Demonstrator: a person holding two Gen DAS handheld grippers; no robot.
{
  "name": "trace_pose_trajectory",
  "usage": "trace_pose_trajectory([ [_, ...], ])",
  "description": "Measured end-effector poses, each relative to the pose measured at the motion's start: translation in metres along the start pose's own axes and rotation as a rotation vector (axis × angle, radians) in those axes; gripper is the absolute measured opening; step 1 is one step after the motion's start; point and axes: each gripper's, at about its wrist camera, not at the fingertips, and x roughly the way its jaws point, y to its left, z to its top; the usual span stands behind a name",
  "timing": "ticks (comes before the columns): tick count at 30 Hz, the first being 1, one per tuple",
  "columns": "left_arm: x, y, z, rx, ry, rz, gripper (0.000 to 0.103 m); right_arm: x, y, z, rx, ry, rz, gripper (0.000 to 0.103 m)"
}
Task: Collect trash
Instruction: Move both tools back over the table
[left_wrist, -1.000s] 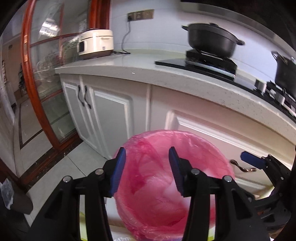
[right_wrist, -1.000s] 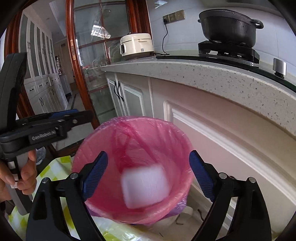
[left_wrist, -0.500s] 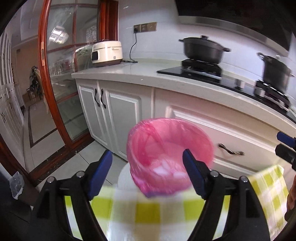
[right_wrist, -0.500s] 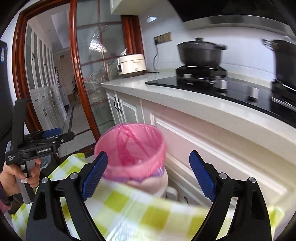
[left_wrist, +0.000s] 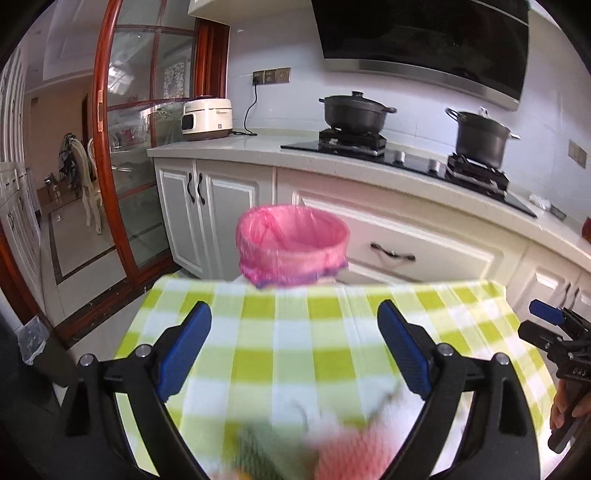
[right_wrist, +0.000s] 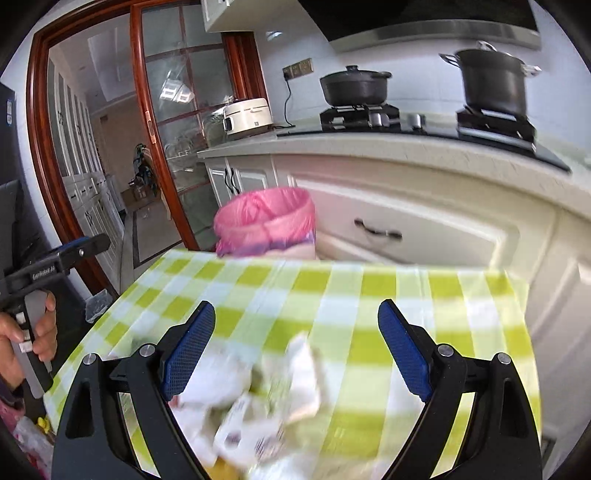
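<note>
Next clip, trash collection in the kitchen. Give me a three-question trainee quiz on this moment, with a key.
1. True or false: the right gripper is shut on a piece of trash.
2. What lines the bin standing past the table's far edge?
A. a black bag
B. a pink bag
C. nothing
3. Fill in: the crumpled white paper trash lies on the green-and-white ______ tablecloth, below the right gripper's fingers.

Key:
1. False. Its jaws stand wide open and hold nothing, as do the left gripper's.
2. B
3. checked
</note>
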Motion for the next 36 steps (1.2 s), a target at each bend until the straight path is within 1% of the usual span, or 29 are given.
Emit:
trace_pose_trajectory([
  [4, -0.032, -0.004, -0.038, 0.005, 0.004, 0.009, 0.088, -0.025, 0.009, -0.032, 0.041, 0.002, -0.001, 0.085],
  [8, -0.051, -0.007, -0.071, 0.005, 0.009, 0.011, 0.088, -0.037, 0.020, -0.058, 0.067, 0.018, 0.000, 0.085],
  [13, -0.065, -0.012, -0.112, 0.003, 0.014, 0.017, 0.088, -0.035, 0.037, -0.090, 0.038, 0.081, -0.020, 0.085],
  [17, -0.066, -0.011, -0.132, -0.004, 0.035, 0.010, 0.088, -0.022, 0.051, -0.114, -0.002, 0.150, -0.027, 0.085],
  [22, -0.064, -0.007, -0.142, 0.002, 0.050, 0.003, 0.088, -0.004, 0.064, -0.127, -0.027, 0.211, -0.027, 0.085],
  [24, -0.063, -0.006, -0.145, 0.003, 0.051, 0.003, 0.088, 0.006, 0.071, -0.132, -0.057, 0.251, -0.031, 0.085],
  [27, -0.063, -0.002, -0.148, 0.006, 0.049, 0.008, 0.088, 0.015, 0.079, -0.138, -0.083, 0.285, -0.023, 0.085],
  [30, -0.062, 0.004, -0.151, -0.010, 0.055, 0.006, 0.088, 0.025, 0.086, -0.143, -0.108, 0.319, -0.043, 0.085],
  [35, -0.060, 0.007, -0.156, -0.011, 0.068, -0.009, 0.088, 0.036, 0.089, -0.144, -0.134, 0.347, -0.045, 0.084],
  [36, -0.060, 0.006, -0.157, -0.004, 0.071, -0.015, 0.088, 0.039, 0.089, -0.143, -0.140, 0.357, -0.046, 0.082],
])
